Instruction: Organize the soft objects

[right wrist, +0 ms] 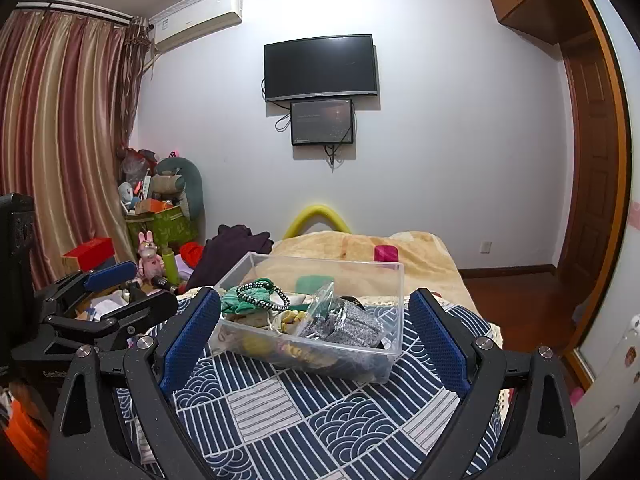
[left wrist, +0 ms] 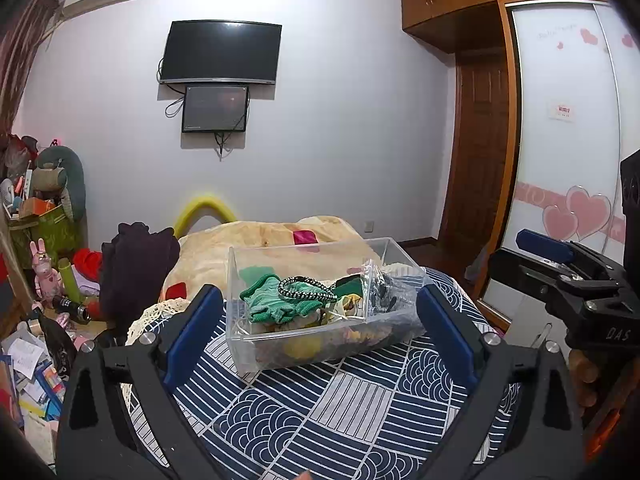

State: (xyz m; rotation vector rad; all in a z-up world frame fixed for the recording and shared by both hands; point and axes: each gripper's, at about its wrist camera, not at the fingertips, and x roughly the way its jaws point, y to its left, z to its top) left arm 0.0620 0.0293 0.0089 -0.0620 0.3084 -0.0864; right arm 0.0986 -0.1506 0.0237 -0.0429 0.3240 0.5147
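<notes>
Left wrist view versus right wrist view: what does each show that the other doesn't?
Only the left wrist view shows the wardrobe door with pink hearts and the right gripper at its right edge. Only the right wrist view shows the striped curtains and the left gripper at its left edge. Both share the clear bin of soft items on the blue patterned bedspread, the green knit piece and the wall TV.

A home bedroom: a bed point(right wrist: 400, 256) below a wall TV point(right wrist: 321, 67), curtains point(right wrist: 60, 140) left, wardrobe point(left wrist: 560, 120) right.
</notes>
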